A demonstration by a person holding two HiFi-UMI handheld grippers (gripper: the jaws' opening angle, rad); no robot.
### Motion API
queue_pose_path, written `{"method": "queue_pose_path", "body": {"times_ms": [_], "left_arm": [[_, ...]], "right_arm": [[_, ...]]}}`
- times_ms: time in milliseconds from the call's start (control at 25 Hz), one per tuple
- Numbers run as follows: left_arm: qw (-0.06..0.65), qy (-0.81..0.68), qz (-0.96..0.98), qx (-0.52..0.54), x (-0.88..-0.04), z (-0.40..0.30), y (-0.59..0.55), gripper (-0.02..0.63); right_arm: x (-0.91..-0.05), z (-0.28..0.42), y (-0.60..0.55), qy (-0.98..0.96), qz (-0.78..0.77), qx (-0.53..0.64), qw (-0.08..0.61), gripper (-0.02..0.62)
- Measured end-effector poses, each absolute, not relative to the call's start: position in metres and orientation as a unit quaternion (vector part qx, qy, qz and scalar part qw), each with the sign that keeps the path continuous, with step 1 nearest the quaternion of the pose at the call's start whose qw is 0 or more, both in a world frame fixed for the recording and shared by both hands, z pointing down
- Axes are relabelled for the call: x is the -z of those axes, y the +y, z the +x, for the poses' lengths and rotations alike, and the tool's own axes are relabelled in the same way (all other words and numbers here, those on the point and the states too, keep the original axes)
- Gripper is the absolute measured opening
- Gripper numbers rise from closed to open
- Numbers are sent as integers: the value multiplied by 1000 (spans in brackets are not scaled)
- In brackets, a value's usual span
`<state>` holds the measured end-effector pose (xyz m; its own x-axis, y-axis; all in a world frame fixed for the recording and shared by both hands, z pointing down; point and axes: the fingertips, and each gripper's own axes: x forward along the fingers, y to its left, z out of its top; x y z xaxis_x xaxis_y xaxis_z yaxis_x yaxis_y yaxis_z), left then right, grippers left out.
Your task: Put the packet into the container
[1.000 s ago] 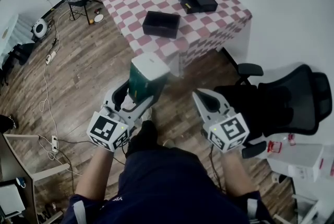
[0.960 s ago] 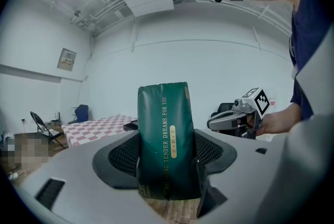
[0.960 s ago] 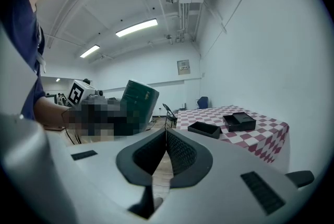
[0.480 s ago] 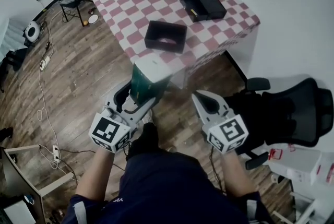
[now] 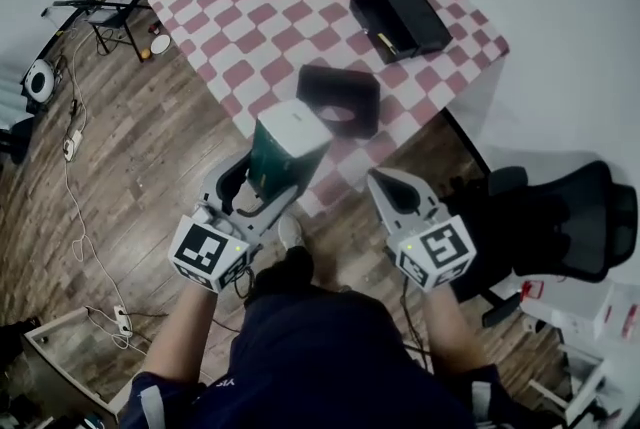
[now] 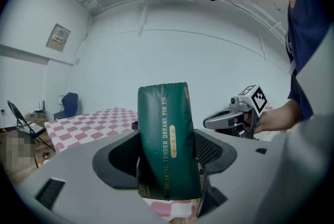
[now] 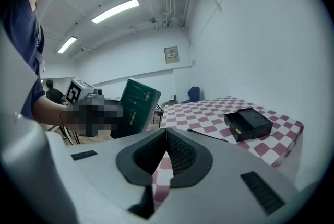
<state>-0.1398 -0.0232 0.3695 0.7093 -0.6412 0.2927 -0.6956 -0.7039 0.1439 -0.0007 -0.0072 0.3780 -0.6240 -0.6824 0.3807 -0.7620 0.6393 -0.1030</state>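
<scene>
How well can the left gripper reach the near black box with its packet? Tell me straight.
Probably yes. The left gripper holds the packet just short of the open box near the table's edge; nothing shows between them, so a short push forward should do.

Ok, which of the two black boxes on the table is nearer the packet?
The single black box by the near edge of the table, just beyond the packet; the double box lies farther back.
</scene>
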Motion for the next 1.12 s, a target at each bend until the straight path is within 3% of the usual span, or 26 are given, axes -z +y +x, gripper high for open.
{"method": "queue_pose_path", "body": {"times_ms": [520,1120], "left_arm": [[120,-325,933,-94,-369,-163,-109,342],[94,-325,933,-118,-377,-114,-156,342]], "right_arm": [[-376,-28,-77,-870,439,-134,180,17],[-390,-1,-123,-880,422,-144,165,18]]}}
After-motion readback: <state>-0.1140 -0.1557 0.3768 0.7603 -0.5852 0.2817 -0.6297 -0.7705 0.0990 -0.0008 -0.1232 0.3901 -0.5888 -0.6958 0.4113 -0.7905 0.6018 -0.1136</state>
